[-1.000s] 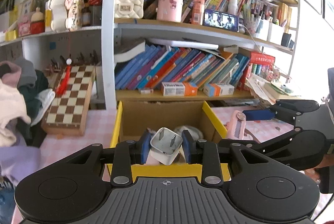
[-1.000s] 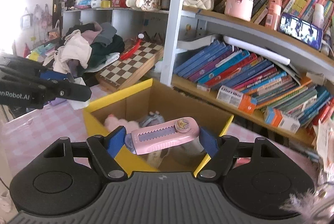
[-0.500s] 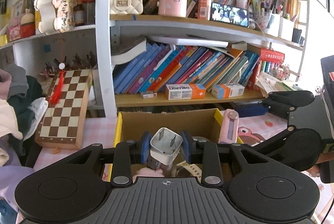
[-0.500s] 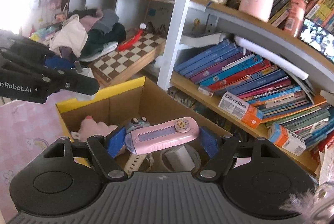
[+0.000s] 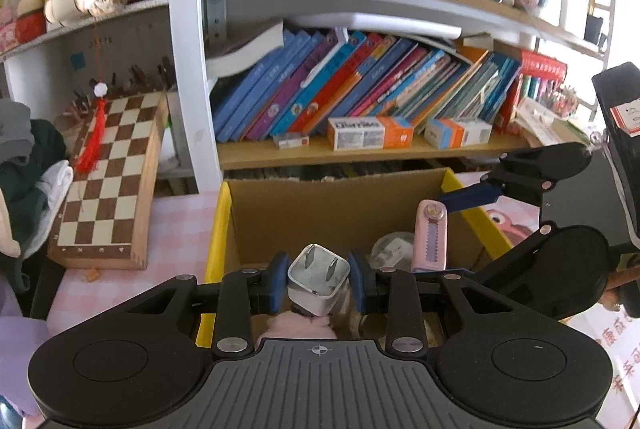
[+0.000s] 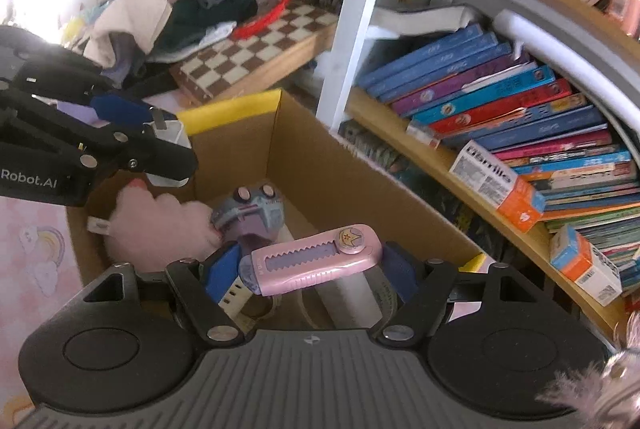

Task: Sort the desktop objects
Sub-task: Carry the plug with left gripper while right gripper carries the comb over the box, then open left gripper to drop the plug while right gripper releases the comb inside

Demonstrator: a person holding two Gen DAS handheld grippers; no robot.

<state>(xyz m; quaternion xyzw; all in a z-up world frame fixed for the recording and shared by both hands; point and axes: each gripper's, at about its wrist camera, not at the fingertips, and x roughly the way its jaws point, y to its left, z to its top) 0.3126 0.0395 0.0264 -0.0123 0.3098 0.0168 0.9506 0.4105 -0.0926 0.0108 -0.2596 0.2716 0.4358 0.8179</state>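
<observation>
My left gripper (image 5: 319,281) is shut on a white plug adapter (image 5: 318,283), prongs up, above the near part of an open cardboard box with yellow flaps (image 5: 218,229). My right gripper (image 6: 310,265) is shut on a pink utility knife (image 6: 312,263), held crosswise over the same box (image 6: 304,165). The knife also shows in the left wrist view (image 5: 430,237), and the left gripper with the adapter (image 6: 170,137) in the right wrist view. Inside the box lie a pink plush (image 6: 160,225), a grey-purple toy (image 6: 250,213) and a tape roll (image 5: 392,249).
The box stands on a pink checked tablecloth (image 5: 180,229) against a bookshelf full of leaning books (image 5: 360,89). A wooden chessboard (image 5: 108,181) leans at the left, beside a pile of clothes (image 6: 176,13). Small cartons (image 5: 368,133) sit on the lowest shelf.
Both grippers have moved forward and lower over the box, so its contents show more. Each still holds its object.
</observation>
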